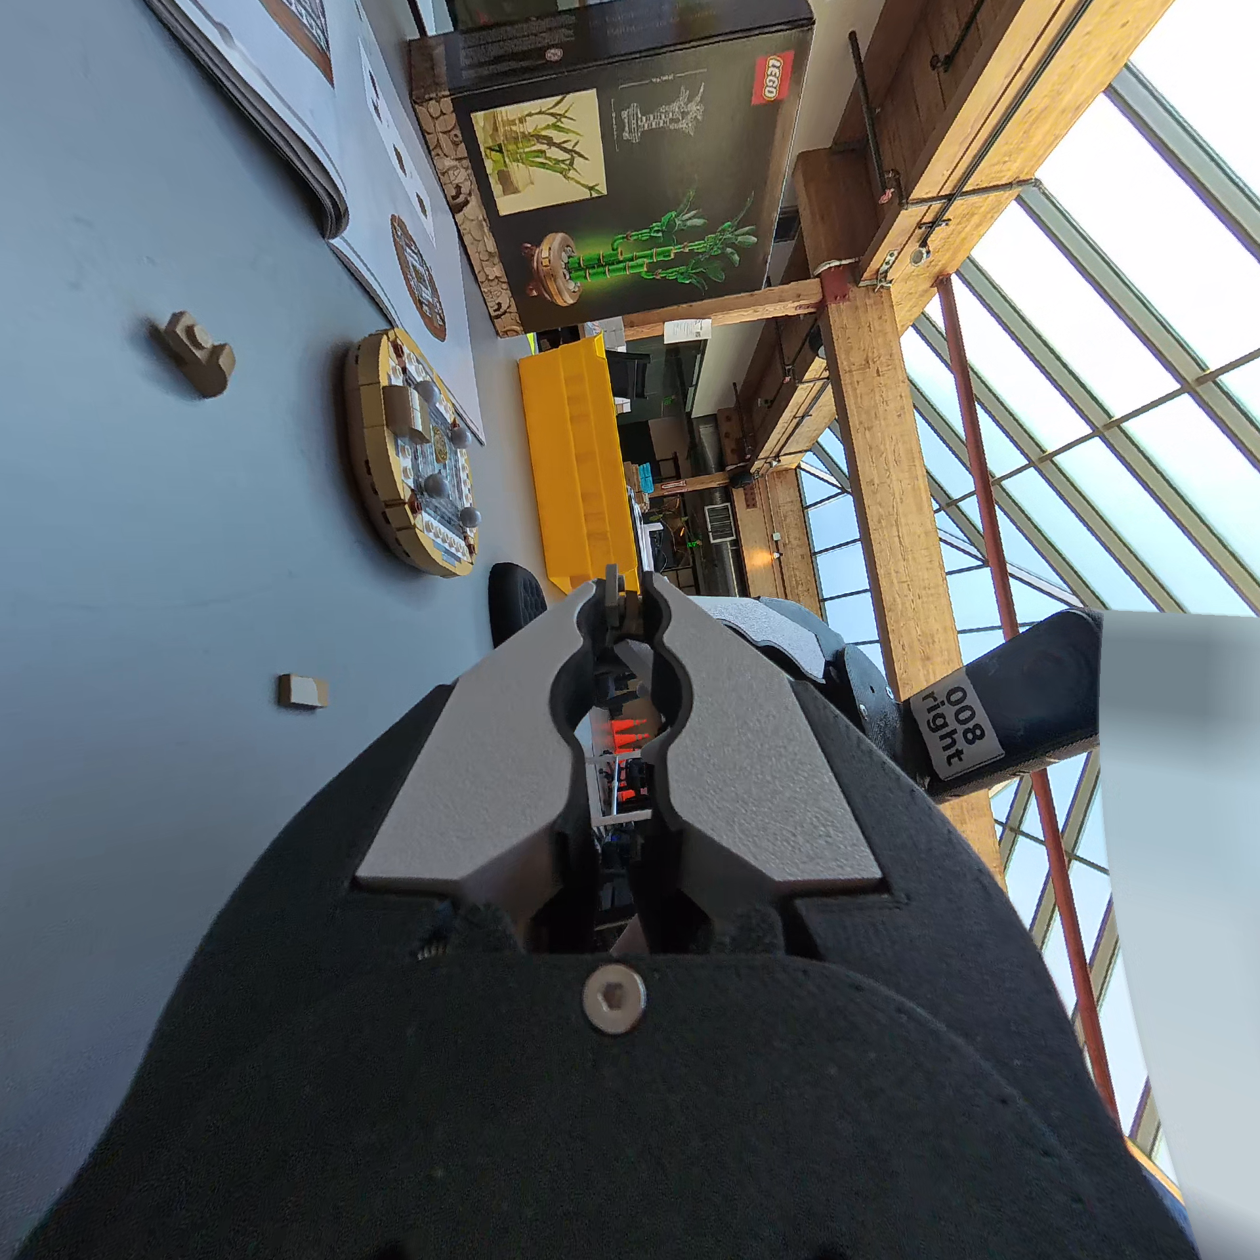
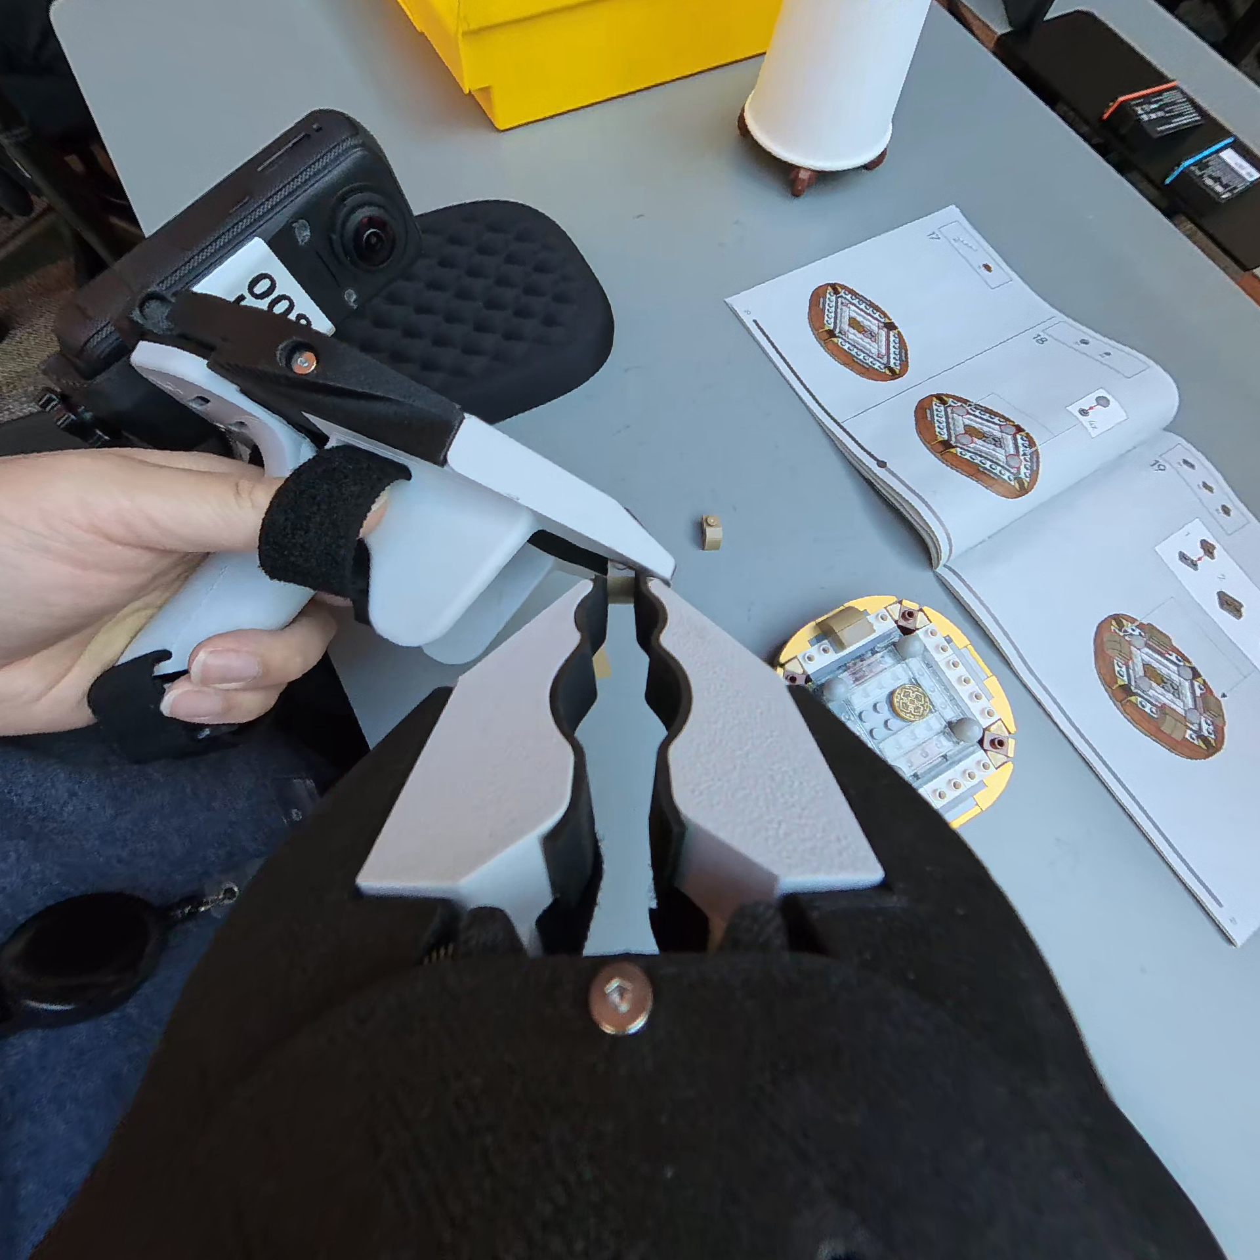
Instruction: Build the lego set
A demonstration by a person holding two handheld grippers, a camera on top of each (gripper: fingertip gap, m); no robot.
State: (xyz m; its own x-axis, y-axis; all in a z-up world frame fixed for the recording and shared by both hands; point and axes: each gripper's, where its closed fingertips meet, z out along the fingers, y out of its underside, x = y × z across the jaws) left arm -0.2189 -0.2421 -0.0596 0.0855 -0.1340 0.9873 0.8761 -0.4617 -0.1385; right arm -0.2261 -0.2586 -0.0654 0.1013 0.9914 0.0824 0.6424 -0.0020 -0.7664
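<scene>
My left gripper (image 1: 624, 603) and my right gripper (image 2: 620, 590) meet tip to tip above the grey table (image 2: 682, 341). Each is closed on a small tan piece: in the left wrist view the tan and grey brick assembly (image 1: 619, 603) sits pinched at the fingertips, and in the right wrist view a tan brick (image 2: 620, 592) shows between my right fingertips, with the left gripper's tip touching it from above. Whether these are one joined part or two, I cannot tell.

The round Lego base (image 2: 900, 709), tan-rimmed with grey and white plates, lies on the table just beside the open instruction booklet (image 2: 988, 423). One loose tan brick (image 2: 711, 530) rests between the grippers and the booklet; the left wrist view shows another tan piece (image 1: 302, 691) nearby. A yellow bin (image 2: 579, 54) and the set's black box (image 1: 627, 177) stand at the far edge. My left hand (image 2: 136, 566) grips the white handle.
</scene>
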